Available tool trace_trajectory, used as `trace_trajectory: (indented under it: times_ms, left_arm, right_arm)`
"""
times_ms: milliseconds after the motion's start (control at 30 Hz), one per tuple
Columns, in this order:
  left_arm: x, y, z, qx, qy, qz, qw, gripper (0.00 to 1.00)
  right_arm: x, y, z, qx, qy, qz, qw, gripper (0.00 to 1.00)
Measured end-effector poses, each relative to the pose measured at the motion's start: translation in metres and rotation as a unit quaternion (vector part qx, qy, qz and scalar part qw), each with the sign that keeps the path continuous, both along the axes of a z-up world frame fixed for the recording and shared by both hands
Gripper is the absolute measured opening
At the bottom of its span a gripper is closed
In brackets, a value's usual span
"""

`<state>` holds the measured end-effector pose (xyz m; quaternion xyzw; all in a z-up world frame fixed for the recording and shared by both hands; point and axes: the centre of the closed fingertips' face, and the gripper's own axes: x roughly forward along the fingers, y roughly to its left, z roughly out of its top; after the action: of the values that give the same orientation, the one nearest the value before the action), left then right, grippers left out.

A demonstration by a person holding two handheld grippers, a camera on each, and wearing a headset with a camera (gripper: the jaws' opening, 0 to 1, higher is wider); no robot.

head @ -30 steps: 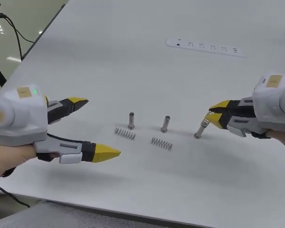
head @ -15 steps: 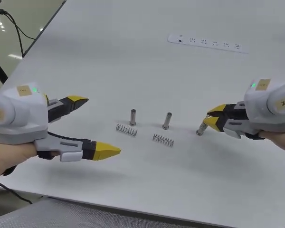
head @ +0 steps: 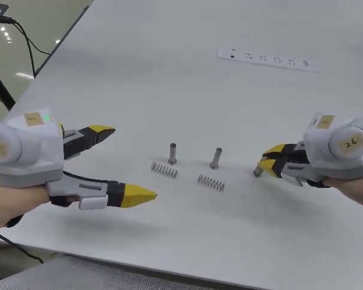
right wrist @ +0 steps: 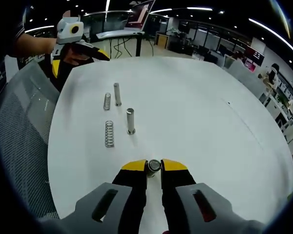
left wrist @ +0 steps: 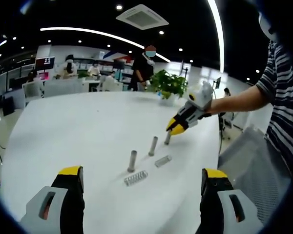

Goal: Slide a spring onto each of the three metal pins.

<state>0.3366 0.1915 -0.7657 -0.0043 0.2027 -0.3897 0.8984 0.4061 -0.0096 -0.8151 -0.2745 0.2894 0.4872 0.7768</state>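
Note:
Two metal pins [head: 172,153] [head: 216,158] stand upright on the white table [head: 187,96]. A loose spring lies in front of each, the left spring [head: 164,170] and the middle spring [head: 211,182]. My right gripper [head: 266,162] is shut on the third pin [head: 258,171], whose top shows between the yellow tips in the right gripper view [right wrist: 154,166]. Whether a spring sits on that pin is too small to tell. My left gripper [head: 124,162] hovers wide open left of the row, holding nothing. The left gripper view has the pins [left wrist: 132,161] [left wrist: 153,146] and springs [left wrist: 136,178] ahead.
A white power strip [head: 267,61] lies at the far side of the table. A black cable [head: 24,42] hangs off the table's left edge. People and a potted plant [left wrist: 168,84] are far behind the table.
My right gripper has dropped closer to the table with the third pin, which has gone from leaning to nearly hidden behind the tips. The left gripper has stayed put, open.

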Motion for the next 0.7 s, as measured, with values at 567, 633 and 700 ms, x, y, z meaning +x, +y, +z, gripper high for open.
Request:
trace_trajectory:
  times_ms: [567,633,700]
  left_arm:
    - [0.002,0.003,0.005,0.004,-0.003,0.0,1.0,0.97]
    - [0.003,0.003,0.007,-0.001,-0.003,0.001,1.0,0.98]
    - [0.003,0.003,0.007,-0.001,-0.002,0.0,1.0,0.98]
  right_arm:
    - [-0.003,0.002,0.008,0.006,0.005,-0.002,1.0,0.11]
    - [-0.004,0.003,0.012,0.013,0.007,-0.005,0.9999,0.11]
    - [-0.005,0.004,0.015,0.018,0.006,-0.005,0.9998,0.11]
